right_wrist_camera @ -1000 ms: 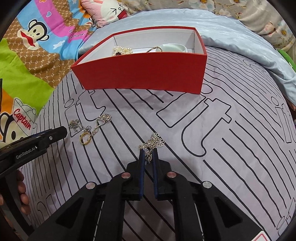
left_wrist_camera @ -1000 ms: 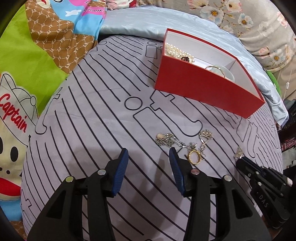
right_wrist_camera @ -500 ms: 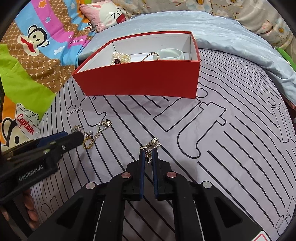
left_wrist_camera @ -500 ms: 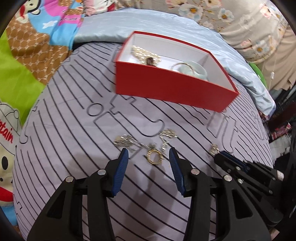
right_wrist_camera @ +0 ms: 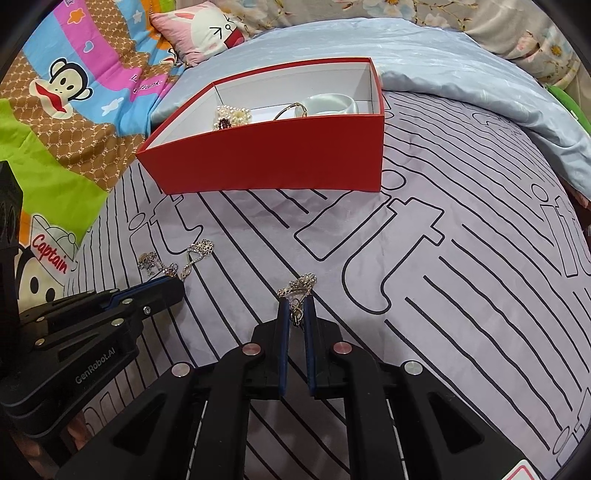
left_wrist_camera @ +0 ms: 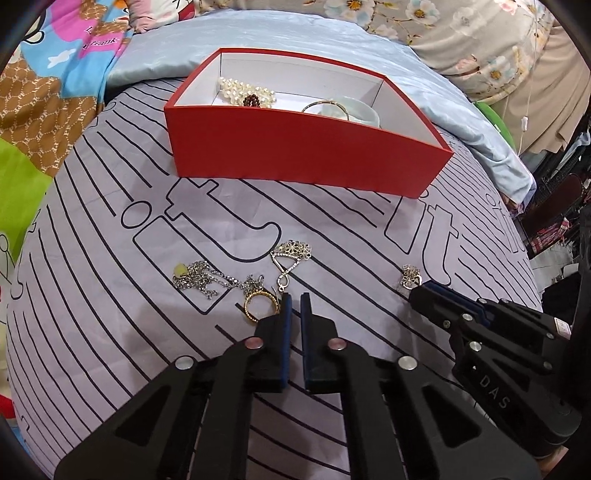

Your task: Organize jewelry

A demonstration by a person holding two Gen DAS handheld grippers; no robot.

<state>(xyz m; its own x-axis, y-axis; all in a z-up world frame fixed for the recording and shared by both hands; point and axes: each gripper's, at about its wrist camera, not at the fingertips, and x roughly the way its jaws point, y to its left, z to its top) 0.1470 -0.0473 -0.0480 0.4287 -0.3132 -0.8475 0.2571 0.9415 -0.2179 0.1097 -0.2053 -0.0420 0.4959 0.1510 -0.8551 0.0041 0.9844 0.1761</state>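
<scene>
A red box (left_wrist_camera: 303, 155) (right_wrist_camera: 269, 158) holds a pearl bracelet (left_wrist_camera: 245, 94), a thin gold bangle (left_wrist_camera: 325, 107) and a pale jade bangle (left_wrist_camera: 360, 110). On the striped cloth lie a silver chain (left_wrist_camera: 199, 278), a gold ring (left_wrist_camera: 258, 304) and a silver flower bracelet (left_wrist_camera: 291, 256). My left gripper (left_wrist_camera: 294, 299) is shut with its tips at the near end of the flower bracelet; no piece shows between the pads. My right gripper (right_wrist_camera: 296, 306) is shut on a silver flower chain (right_wrist_camera: 299, 286), also seen in the left wrist view (left_wrist_camera: 410, 275).
The grey striped cloth (right_wrist_camera: 443, 258) covers a bed. A light blue quilt (right_wrist_camera: 461, 74) lies behind the box. A cartoon blanket (right_wrist_camera: 74, 92) and a pink pillow (right_wrist_camera: 207, 29) lie to the left. The left gripper's body (right_wrist_camera: 92, 325) is at the right wrist view's left.
My left gripper has moved right and forward to the jewelry pile and shut from wide open. My right gripper stays shut on its chain and has moved nearer the box.
</scene>
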